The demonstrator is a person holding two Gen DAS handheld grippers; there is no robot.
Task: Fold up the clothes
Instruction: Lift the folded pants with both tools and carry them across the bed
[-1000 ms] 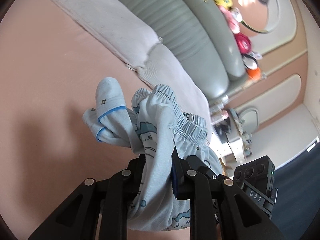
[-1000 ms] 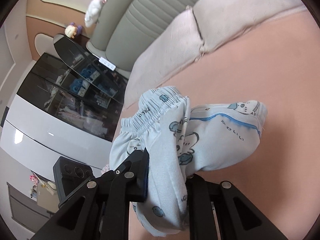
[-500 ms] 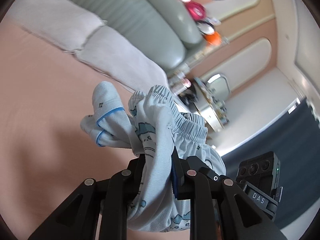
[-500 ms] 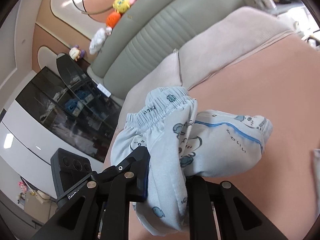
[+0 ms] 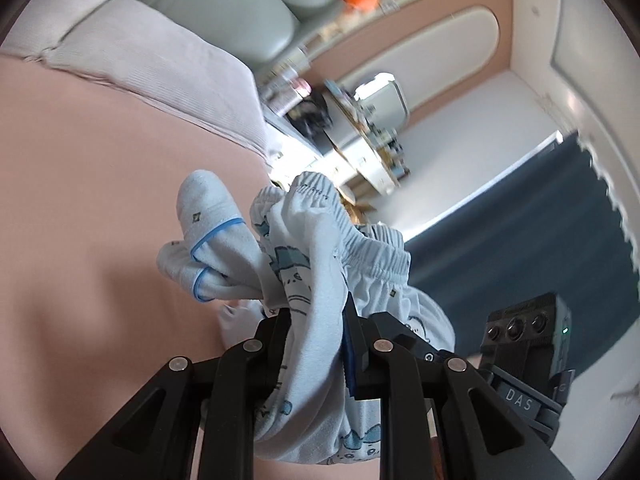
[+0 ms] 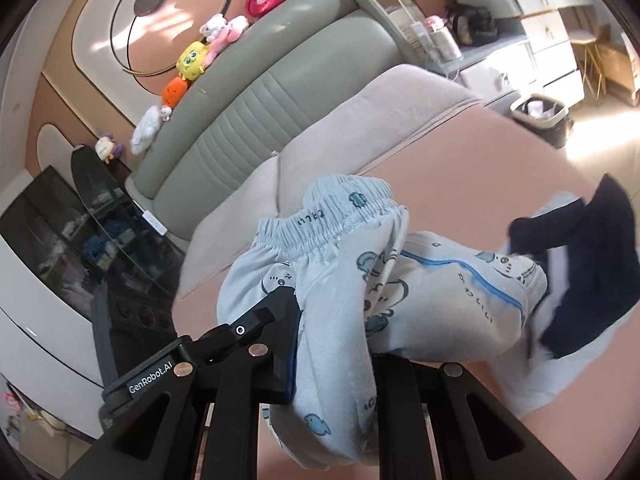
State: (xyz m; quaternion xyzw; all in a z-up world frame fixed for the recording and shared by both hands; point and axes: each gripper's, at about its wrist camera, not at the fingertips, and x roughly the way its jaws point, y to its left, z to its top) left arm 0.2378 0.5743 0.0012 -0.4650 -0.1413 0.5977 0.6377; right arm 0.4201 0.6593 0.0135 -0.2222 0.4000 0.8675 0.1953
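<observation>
Folded light-blue patterned pants (image 5: 308, 280) with an elastic waistband hang bunched in the air above the pink bed (image 5: 100, 200). My left gripper (image 5: 316, 320) is shut on the pants just below the waistband. My right gripper (image 6: 332, 344) is shut on the same pants (image 6: 400, 300) from the other side. In the right wrist view, a dark navy garment (image 6: 588, 264) lies on white cloth (image 6: 560, 376) on the bed, just right of the held pants. The right gripper's body (image 5: 528, 352) shows at lower right in the left wrist view.
Two pale pillows (image 6: 360, 140) lie against a grey-green padded headboard (image 6: 260, 92) topped with plush toys (image 6: 192, 56). A desk (image 6: 540, 4), a waste bin (image 6: 540, 112) and floor lie beyond the bed's right side. A dark cabinet (image 6: 72, 240) stands at left.
Both grippers have swung to the right with the pants held between them. The navy garment and the room's desk side have come into view. The grip on the pants is unchanged.
</observation>
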